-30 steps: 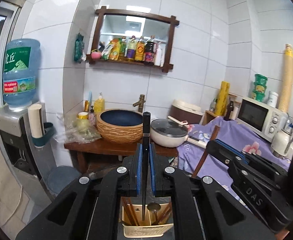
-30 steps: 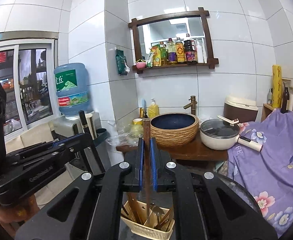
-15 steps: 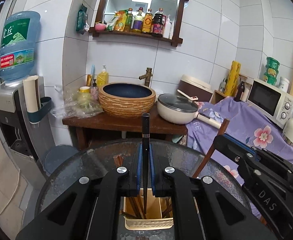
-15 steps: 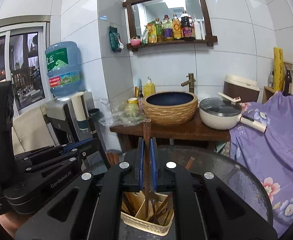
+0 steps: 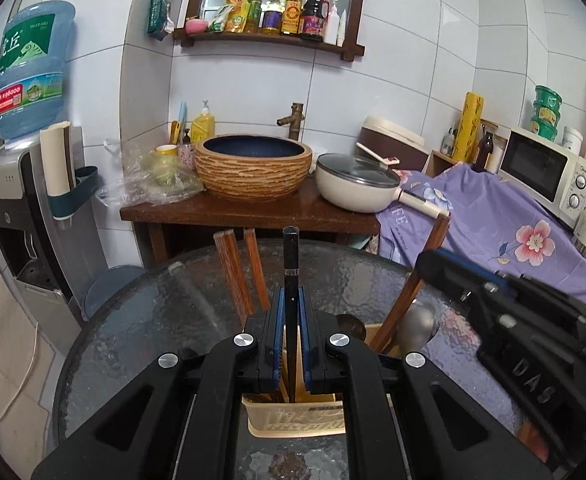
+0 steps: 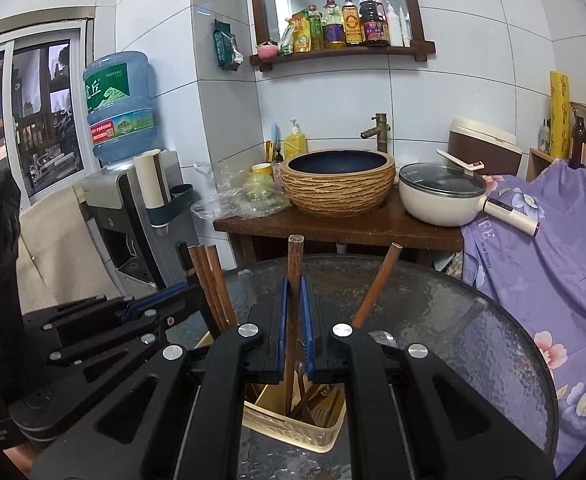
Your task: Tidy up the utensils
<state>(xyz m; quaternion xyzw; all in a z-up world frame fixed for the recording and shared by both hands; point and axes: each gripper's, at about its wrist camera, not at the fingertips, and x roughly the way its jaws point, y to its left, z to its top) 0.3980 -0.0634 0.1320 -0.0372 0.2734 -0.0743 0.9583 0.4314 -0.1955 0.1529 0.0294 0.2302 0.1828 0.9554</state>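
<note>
Utensils: left gripper [image 5: 289, 334] pinches slim black-handled utensil [image 5: 291, 264] mid-shaft; right gripper [image 6: 293, 330] pinches brown wooden-handled utensil [image 6: 295, 264]. Both upright over cream plastic caddy [image 5: 297, 420] at 6 o'clock on round glass table [image 5: 153, 320]. Judged light, stiff, maybe slippery.

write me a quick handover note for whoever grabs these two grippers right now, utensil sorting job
Left gripper: shut on a black-handled utensil, upright, its lower end down inside the beige utensil basket.
Right gripper: shut on a brown wooden-handled utensil, also upright with its lower end in the basket.
Basket stands on the round glass table, right below both grippers.
Done: several wooden chopsticks and a metal ladle already stand in the basket.
Left: release both utensils into their slots, then withdraw. Which compartment each one sits over is hidden behind the grippers.
</note>
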